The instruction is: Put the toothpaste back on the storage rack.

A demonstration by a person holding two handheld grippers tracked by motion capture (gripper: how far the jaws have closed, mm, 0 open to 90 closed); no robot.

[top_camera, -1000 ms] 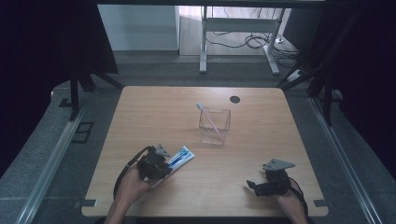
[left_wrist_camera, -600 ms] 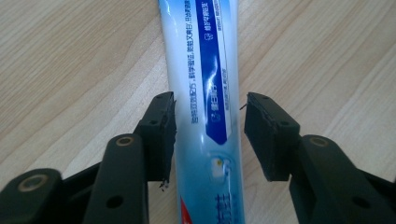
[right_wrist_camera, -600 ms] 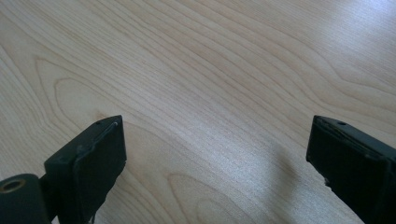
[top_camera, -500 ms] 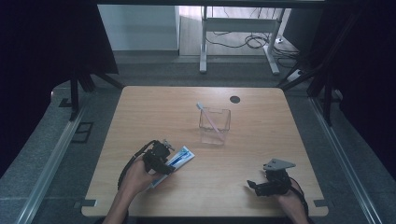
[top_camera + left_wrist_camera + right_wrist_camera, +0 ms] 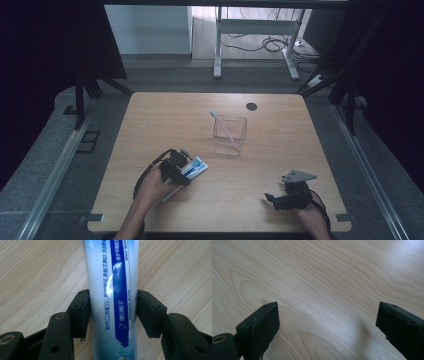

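Near the counter front, left of the box | left claw just opened, tube between jaws, right pad clear | right claw wide apart, holding nothing

toothpaste tube: glossy plastic | table: matt wood grain | box: clear plastic

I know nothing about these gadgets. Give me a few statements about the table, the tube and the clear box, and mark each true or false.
1. The toothpaste tube lies between the left gripper's jaws, which have just been opening. True.
2. The clear box holds a toothbrush. True.
3. The right gripper clamps a toothbrush. False: its jaws are open over bare table.
4. The tube stands inside the clear box. False: it lies flat on the table, apart from the box.
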